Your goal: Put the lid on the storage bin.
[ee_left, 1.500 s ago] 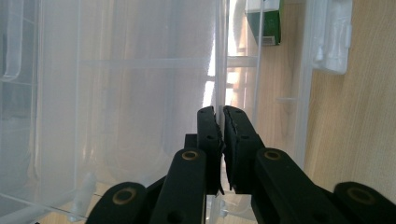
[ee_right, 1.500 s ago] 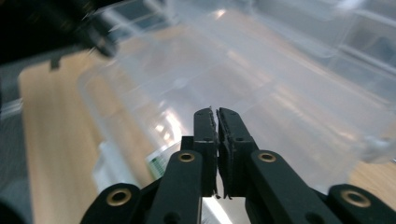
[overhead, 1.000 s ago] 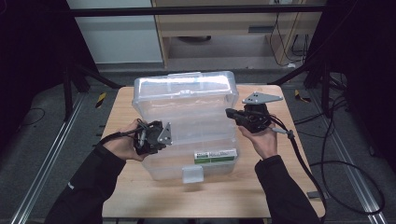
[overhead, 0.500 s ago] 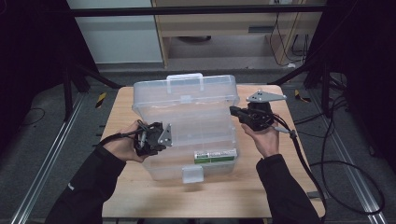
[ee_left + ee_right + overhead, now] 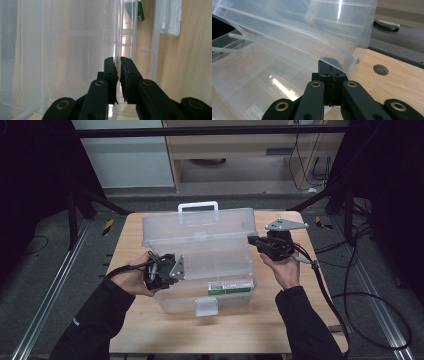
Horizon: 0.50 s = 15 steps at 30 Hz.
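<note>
I stand at a wooden bench [image 5: 165, 335] with a gripper in each hand. A large clear plastic storage box [image 5: 210, 270] sits in the middle of the bench, its white latch [image 5: 206, 306] on the near side facing me. Its clear lid [image 5: 200, 227] is raised and tilted up toward the far side, with a white handle [image 5: 198, 209] along its top edge.

My left gripper [image 5: 167, 270] is at the left wall of the box. In the left gripper view its jaws are pressed together on the thin clear wall, with the edge of the plastic running between them.

My right gripper [image 5: 257, 242] is at the right end of the raised lid. In the right gripper view its jaws are closed tight on the lid's lower corner, and the lid slopes up and away over the open box. A round hole [image 5: 380, 69] shows in the bench just to the right.

Inside the box, near the front wall, lies a green and white carton [image 5: 229, 287].
</note>
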Tool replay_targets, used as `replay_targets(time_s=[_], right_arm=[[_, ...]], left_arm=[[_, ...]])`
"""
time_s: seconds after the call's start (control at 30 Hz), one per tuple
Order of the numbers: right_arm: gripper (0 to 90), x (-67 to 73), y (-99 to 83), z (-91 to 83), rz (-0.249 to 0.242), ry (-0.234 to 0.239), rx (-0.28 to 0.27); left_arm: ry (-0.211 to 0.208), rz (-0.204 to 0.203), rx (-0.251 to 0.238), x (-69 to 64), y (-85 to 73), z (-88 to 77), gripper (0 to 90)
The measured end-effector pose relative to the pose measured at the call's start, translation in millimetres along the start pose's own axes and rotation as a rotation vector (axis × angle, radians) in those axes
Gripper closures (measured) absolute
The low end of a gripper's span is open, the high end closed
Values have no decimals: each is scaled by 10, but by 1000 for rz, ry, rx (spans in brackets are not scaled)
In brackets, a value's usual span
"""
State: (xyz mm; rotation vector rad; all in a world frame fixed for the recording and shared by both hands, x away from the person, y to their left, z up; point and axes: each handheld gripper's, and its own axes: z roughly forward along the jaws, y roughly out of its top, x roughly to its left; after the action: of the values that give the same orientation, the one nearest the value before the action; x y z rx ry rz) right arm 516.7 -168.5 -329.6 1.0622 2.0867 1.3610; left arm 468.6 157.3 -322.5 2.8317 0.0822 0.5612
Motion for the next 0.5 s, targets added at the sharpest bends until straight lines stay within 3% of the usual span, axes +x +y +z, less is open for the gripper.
replay_targets(time_s=[0.1,0.17,0.27,0.5], right_arm=[[900,-2,-1,-2,-1,4,2],[900,-1,-2,-3,-2,4,2],[900,0,-4,-5,-1,5,2],[900,5,-18,-10,-7,4,-2]], left_arm=[[4,-35,-72,6,-20,-86,801],[29,-68,-115,8,-34,-165,790],[58,-125,-149,23,-72,-241,779],[108,-257,-253,15,-231,-246,760]])
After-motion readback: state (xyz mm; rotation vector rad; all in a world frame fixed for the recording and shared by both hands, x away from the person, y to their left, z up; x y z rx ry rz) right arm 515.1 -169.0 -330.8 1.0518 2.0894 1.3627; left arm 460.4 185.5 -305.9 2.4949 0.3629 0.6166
